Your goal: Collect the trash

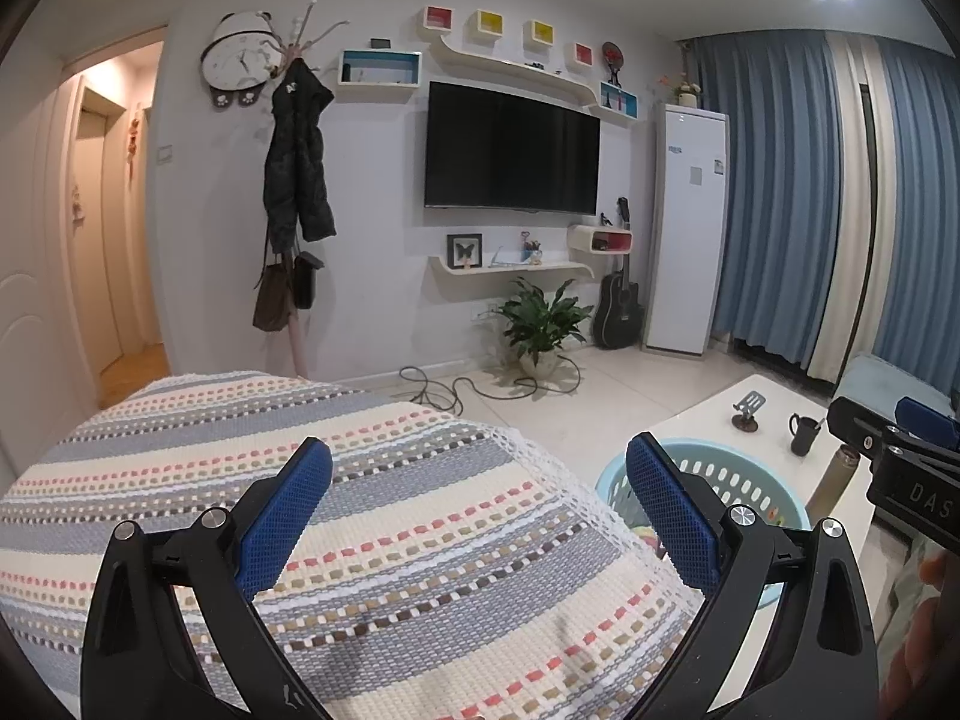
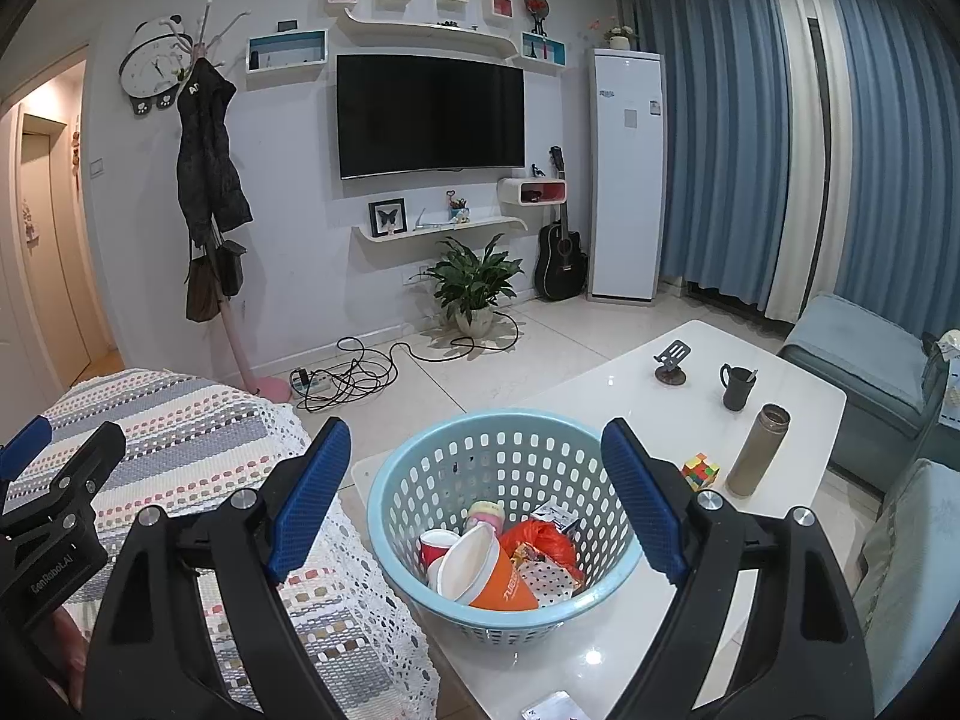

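Blue-padded fingers of the right tool [image 2: 477, 498] stand wide apart with nothing between the pads, hovering over a light blue basket [image 2: 390, 516] on the white counter [image 2: 630, 396]. Trash lies in the basket: an orange paper cup [image 2: 492, 570], a red cup [image 2: 435, 546], and an orange plastic bag [image 2: 540, 540]. Left tool [image 1: 477, 516] is equally wide open and empty, above a striped knitted cover [image 1: 390, 540], the basket just to its right.
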`<move>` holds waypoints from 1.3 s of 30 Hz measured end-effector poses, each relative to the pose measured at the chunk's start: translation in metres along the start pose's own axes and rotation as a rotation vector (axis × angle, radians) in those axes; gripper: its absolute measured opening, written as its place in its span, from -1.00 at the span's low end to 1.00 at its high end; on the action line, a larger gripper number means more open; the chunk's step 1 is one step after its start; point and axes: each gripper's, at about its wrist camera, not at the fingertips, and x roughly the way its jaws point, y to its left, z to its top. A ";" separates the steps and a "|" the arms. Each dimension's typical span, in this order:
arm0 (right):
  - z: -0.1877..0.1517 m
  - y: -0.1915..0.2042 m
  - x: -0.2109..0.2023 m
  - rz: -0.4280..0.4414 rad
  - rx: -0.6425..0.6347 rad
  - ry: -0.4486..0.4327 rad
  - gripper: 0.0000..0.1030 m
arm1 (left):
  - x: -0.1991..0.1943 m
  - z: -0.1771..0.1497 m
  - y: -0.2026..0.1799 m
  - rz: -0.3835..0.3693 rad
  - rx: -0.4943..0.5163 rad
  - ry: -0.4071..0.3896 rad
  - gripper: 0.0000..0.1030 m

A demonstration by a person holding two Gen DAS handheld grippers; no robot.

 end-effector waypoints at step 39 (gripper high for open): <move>-0.004 -0.005 0.004 0.003 0.002 0.016 0.67 | 0.001 -0.001 0.003 -0.009 -0.017 0.013 0.85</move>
